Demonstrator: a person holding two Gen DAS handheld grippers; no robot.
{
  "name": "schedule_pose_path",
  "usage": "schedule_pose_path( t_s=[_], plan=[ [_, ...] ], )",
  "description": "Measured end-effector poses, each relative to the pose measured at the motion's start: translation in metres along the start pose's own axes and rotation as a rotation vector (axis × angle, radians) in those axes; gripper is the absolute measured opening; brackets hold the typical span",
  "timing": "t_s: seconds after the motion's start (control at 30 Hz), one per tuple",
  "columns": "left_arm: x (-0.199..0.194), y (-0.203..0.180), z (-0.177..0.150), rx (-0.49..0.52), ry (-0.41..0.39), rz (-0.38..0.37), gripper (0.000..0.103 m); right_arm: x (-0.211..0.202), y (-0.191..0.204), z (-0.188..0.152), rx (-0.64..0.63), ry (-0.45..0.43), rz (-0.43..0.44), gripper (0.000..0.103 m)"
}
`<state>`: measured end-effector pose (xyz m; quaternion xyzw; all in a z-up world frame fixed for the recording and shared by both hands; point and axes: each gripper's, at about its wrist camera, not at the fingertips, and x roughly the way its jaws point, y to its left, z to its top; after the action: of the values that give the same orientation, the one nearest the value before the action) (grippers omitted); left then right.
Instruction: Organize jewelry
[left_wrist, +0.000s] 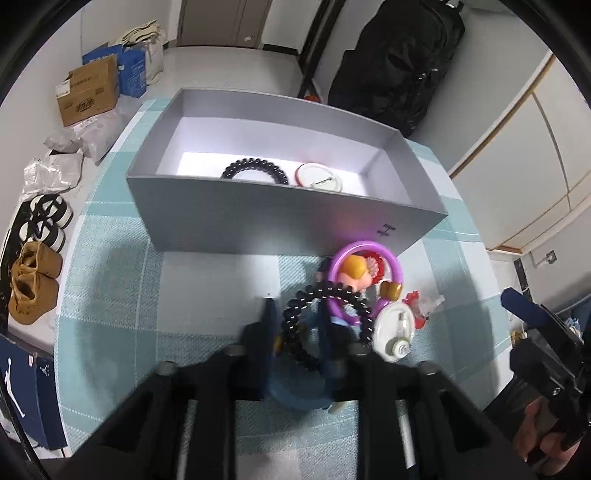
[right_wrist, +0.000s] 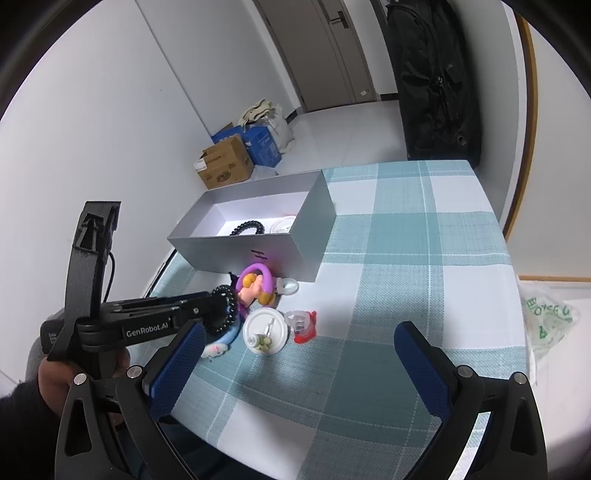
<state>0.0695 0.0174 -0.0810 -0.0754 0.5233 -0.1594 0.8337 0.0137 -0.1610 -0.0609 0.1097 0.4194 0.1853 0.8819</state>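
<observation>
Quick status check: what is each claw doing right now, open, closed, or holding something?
Left claw: closed on the black spiral coil hair tie, over the pile of trinkets.
Right claw: open, empty, above the teal checked tablecloth.

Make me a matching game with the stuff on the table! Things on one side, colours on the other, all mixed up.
Things:
1. box
2. big ring
3. coiled hair tie in the left gripper
4. round badge on the cloth

Colours:
A. black
B. white
C. grey
D. purple

Pairs: 1-C, 2-D, 3-A, 4-B
</observation>
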Motion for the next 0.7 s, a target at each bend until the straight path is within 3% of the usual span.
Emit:
schedule_pose_path(
  t_s=[0.17,0.43,0.7],
  plan=[
    [-0.01,-0.006,0.002,0.036,-0.046,0.011,0.006,0.004,0.002,0.0,-0.008,0.007,0.0,0.103],
    [-0.032,0.001,0.008,-0.032,-0.103,-0.072,0.006,0.008,0.008,-0.002,-0.019,0.027,0.017,0.103],
    [-0.069,0.011,0.014,-0.07,-0.22,-0.096,0.006,0.03,0.036,-0.011,0.002,0.115,0.159,0.103]
  ],
)
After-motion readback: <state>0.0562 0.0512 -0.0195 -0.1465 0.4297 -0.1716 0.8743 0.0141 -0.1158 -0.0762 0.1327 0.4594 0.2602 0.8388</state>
